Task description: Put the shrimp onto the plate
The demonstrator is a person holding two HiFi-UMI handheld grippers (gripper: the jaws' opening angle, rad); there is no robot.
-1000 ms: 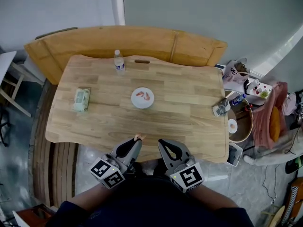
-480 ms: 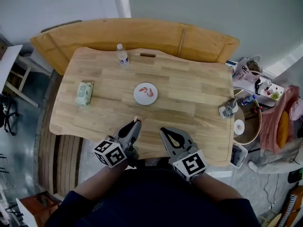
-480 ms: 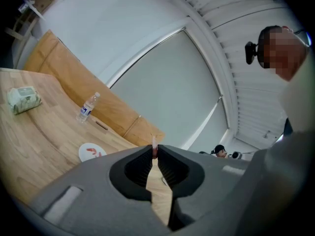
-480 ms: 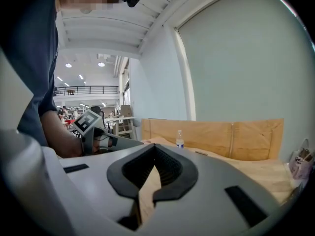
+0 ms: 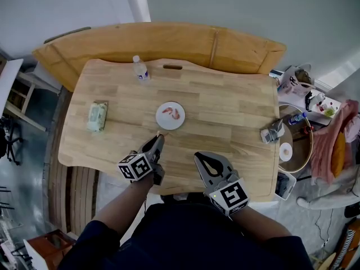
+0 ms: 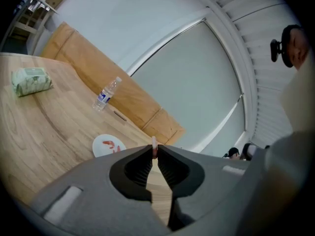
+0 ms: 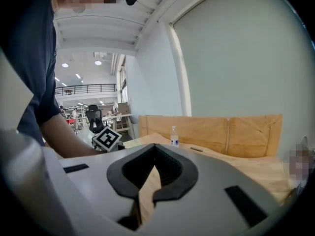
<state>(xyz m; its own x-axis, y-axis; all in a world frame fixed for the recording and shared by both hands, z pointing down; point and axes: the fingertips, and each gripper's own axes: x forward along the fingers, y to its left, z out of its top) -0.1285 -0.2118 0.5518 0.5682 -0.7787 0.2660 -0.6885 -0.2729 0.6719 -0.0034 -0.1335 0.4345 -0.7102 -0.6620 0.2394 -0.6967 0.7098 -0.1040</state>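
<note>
my left gripper (image 5: 160,137) now moves up near the plate (image 5: 162,121) | fingers pinching shrimp (image 6: 154,147) | right gripper (image 5: 198,156) closed, empty | drop's next, I guess

Near the round white plate (image 6: 98,147) we see only a tip of the pink shrimp (image 6: 154,142); the grey left gripper (image 6: 154,152) hides the rest.

A pale wooden table (image 5: 225,117) is filling the middle, and a wooden bench (image 5: 169,41) is curving along its far edge against the grey wall (image 5: 242,4). Grey floor (image 5: 28,162) is showing at the left, and ceiling lights (image 7: 98,62) are glowing over the open hall beyond.
</note>
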